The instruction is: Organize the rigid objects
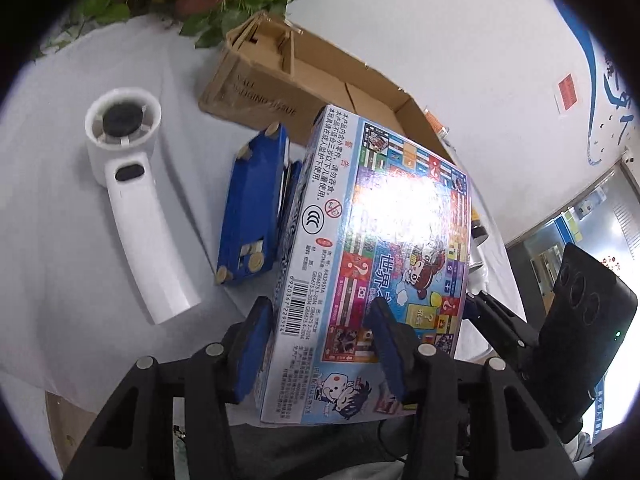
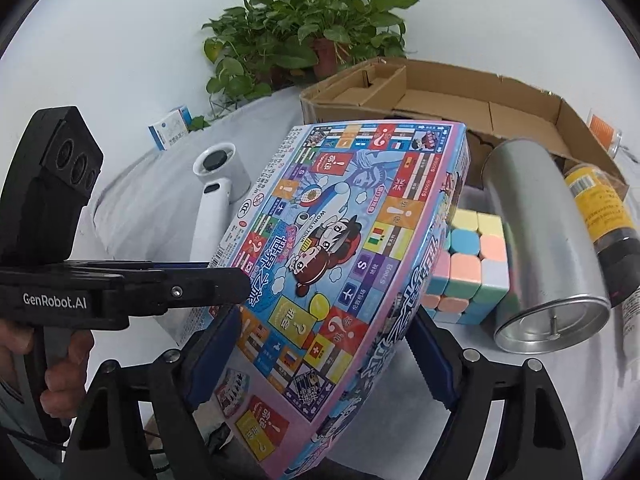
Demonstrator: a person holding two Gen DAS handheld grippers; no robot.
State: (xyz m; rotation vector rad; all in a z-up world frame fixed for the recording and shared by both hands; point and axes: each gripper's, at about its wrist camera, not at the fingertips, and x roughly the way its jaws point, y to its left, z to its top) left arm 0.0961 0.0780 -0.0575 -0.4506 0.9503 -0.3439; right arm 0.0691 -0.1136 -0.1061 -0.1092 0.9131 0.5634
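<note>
a: how is the board game box [image 1: 384,248] held?
b: it is clamped by the left gripper [image 1: 320,344] and the right gripper [image 2: 320,354], tilted above the table [image 1: 48,208], near the cardboard box [image 2: 440,92].

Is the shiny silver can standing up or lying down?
Lying down. The silver can rests on its side on the white tablecloth, its round end facing the camera, beside the pastel cube.

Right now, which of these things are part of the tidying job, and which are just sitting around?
In the job: board game box, clamped by left gripper and right gripper; open cardboard box.

Lying about: handheld fan, puzzle cube, metal tin, potted plant.
</note>
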